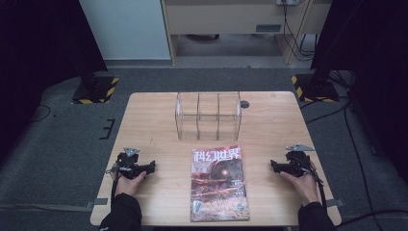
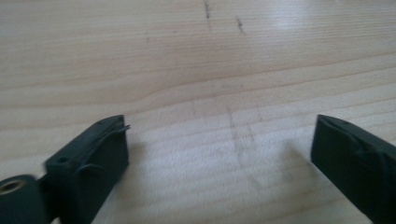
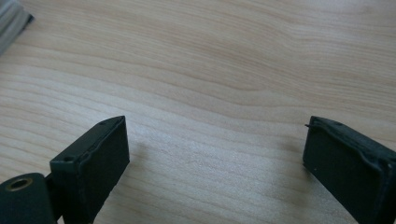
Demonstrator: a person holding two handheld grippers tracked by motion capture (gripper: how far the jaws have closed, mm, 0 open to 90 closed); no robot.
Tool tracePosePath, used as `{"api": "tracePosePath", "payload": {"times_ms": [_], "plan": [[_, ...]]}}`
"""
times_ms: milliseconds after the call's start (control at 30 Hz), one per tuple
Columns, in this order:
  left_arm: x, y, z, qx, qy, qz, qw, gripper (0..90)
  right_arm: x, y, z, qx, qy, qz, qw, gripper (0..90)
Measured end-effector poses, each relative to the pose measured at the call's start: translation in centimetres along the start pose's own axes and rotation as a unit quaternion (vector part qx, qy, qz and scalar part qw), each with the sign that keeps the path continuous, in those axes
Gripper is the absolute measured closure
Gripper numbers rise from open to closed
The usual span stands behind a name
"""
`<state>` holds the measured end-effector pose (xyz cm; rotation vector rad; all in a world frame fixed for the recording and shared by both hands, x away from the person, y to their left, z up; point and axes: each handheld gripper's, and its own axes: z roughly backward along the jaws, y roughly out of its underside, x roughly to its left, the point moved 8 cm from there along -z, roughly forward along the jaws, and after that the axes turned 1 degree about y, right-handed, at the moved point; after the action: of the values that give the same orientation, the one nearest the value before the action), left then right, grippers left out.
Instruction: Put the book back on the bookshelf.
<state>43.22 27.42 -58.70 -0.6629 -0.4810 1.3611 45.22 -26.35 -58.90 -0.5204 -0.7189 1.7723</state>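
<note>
A magazine (image 1: 219,184) with a red and dark cover lies flat on the wooden table (image 1: 154,120), near its front edge, at the middle. Behind it stands a clear plastic rack (image 1: 208,114) with upright dividers. My left gripper (image 1: 151,166) rests on the table to the left of the magazine, held by a hand, pointing toward it. In the left gripper view its jaws stand wide apart over bare wood, so the left gripper (image 2: 219,140) is open. My right gripper (image 1: 273,165) rests to the right of the magazine. The right gripper (image 3: 215,140) is open too, with nothing between its jaws.
A grey corner of some flat thing (image 3: 13,21) shows at the top left of the right gripper view. A small dark round spot (image 1: 245,104) sits beside the rack. Two black stands with yellow-striped bases (image 1: 96,90) flank the table on the grey floor, with cables at right.
</note>
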Motion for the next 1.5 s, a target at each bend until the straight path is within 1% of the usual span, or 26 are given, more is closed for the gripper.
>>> {"api": "tracePosePath", "payload": {"times_ms": [33, 67, 100, 167, 200, 267, 333, 367, 433, 500, 533, 600, 667, 700, 733, 833, 867, 967, 1033, 1167, 1200, 1300, 1333, 1467, 1500], "plan": [[0.0, -0.2, 0.2, -0.007, 0.003, 0.004, 1.0000, 7.6, 0.1, -0.2, 0.1, -0.005, 0.001, -0.004, 1.0000, 8.0], [-0.1, -0.3, 0.4, -0.012, 0.003, 0.004, 0.9999, 8.0, 0.2, -0.3, 0.2, -0.006, -0.001, 0.000, 1.0000, 8.3], [-0.1, -0.6, 0.7, -0.019, 0.003, 0.004, 0.9998, 8.8, 0.4, -0.3, 0.3, -0.004, -0.005, -0.001, 1.0000, 8.3], [-0.5, -0.9, 1.0, -0.027, 0.009, 0.004, 0.9996, 9.1, 0.6, -0.6, 0.5, -0.006, -0.007, 0.002, 1.0000, 8.6], [-0.7, -0.9, 1.1, -0.028, 0.011, 0.003, 0.9995, 9.2, 0.8, -0.7, 0.6, -0.008, -0.007, 0.000, 0.9999, 8.4], [-1.1, -1.0, 1.3, -0.030, 0.016, 0.000, 0.9994, 9.5, 1.2, -0.9, 0.9, -0.003, -0.014, -0.006, 0.9999, 7.6], [-1.5, -1.0, 1.5, -0.031, 0.022, 0.005, 0.9993, 9.9, 1.5, -1.2, 1.2, -0.010, -0.019, -0.001, 0.9998, 8.6], [-1.7, -1.1, 1.6, -0.035, 0.026, 0.006, 0.9990, 10.2, 1.8, -1.4, 1.3, -0.015, -0.018, 0.000, 0.9997, 8.8], [-2.0, -1.2, 1.9, -0.040, 0.031, 0.004, 0.9987, 10.4, 2.2, -1.6, 1.6, -0.019, -0.028, 0.001, 0.9994, 9.0], [-2.4, -1.3, 2.2, -0.043, 0.034, 0.000, 0.9985, 10.8, 2.5, -1.8, 1.8, -0.023, -0.030, 0.004, 0.9993, 9.0], [-2.6, -1.3, 2.3, -0.044, 0.036, -0.005, 0.9984, 10.8, 2.7, -1.9, 1.9, -0.025, -0.033, 0.004, 0.9991, 9.3], [-3.1, -1.4, 2.5, -0.049, 0.043, -0.008, 0.9979, 10.8, 3.0, -2.0, 2.0, -0.027, -0.041, 0.003, 0.9988, 9.4], [-3.7, -1.5, 2.6, -0.053, 0.050, -0.011, 0.9973, 11.1, 3.2, -2.1, 2.1, -0.031, -0.042, 0.005, 0.9986, 9.8], [-3.9, -1.5, 2.7, -0.055, 0.054, -0.012, 0.9970, 11.1, 3.3, -2.2, 2.3, -0.032, -0.042, 0.002, 0.9986, 10.3], [-4.1, -1.5, 2.7, -0.054, 0.057, -0.017, 0.9968, 11.1, 3.3, -2.2, 2.4, -0.035, -0.042, 0.006, 0.9985, 10.9], [-4.9, -1.4, 3.0, -0.057, 0.065, -0.025, 0.9960, 11.3, 3.4, -2.3, 2.6, -0.039, -0.043, 0.001, 0.9983, 11.6], [-5.1, -1.5, 3.1, -0.061, 0.068, -0.024, 0.9955, 11.3, 3.5, -2.3, 2.7, -0.039, -0.043, -0.005, 0.9983, 11.9], [-5.9, -1.8, 3.3, -0.069, 0.074, -0.035, 0.9943, 11.6, 3.7, -2.5, 2.9, -0.043, -0.045, -0.005, 0.9980, 12.7], [-6.4, -1.8, 3.4, -0.069, 0.078, -0.044, 0.9936, 11.8, 3.9, -2.7, 3.0, -0.047, -0.047, -0.006, 0.9978, 13.4], [-7.4, -1.6, 3.4, -0.066, 0.088, -0.052, 0.9926, 13.5, 4.7, -2.8, 3.1, -0.051, -0.056, -0.007, 0.9971, 14.1], [-7.7, -1.7, 3.4, -0.068, 0.090, -0.053, 0.9922, 13.7, 4.8, -2.9, 3.1, -0.054, -0.058, -0.003, 0.9969, 14.3], [-8.2, -1.8, 3.5, -0.071, 0.093, -0.060, 0.9913, 14.3, 5.3, -3.1, 3.3, -0.059, -0.062, -0.004, 0.9963, 14.9], [-8.5, -1.8, 3.6, -0.073, 0.095, -0.059, 0.9911, 14.4, 5.4, -3.2, 3.4, -0.062, -0.065, -0.007, 0.9960, 15.2], [-9.2, -1.6, 3.5, -0.067, 0.100, -0.070, 0.9902, 15.8, 5.9, -3.3, 3.5, -0.067, -0.073, -0.007, 0.9951, 15.9], [-9.4, -1.6, 3.5, -0.068, 0.104, -0.071, 0.9898, 16.0, 6.0, -3.3, 3.4, -0.067, -0.073, 0.000, 0.9950, 16.5]]}}
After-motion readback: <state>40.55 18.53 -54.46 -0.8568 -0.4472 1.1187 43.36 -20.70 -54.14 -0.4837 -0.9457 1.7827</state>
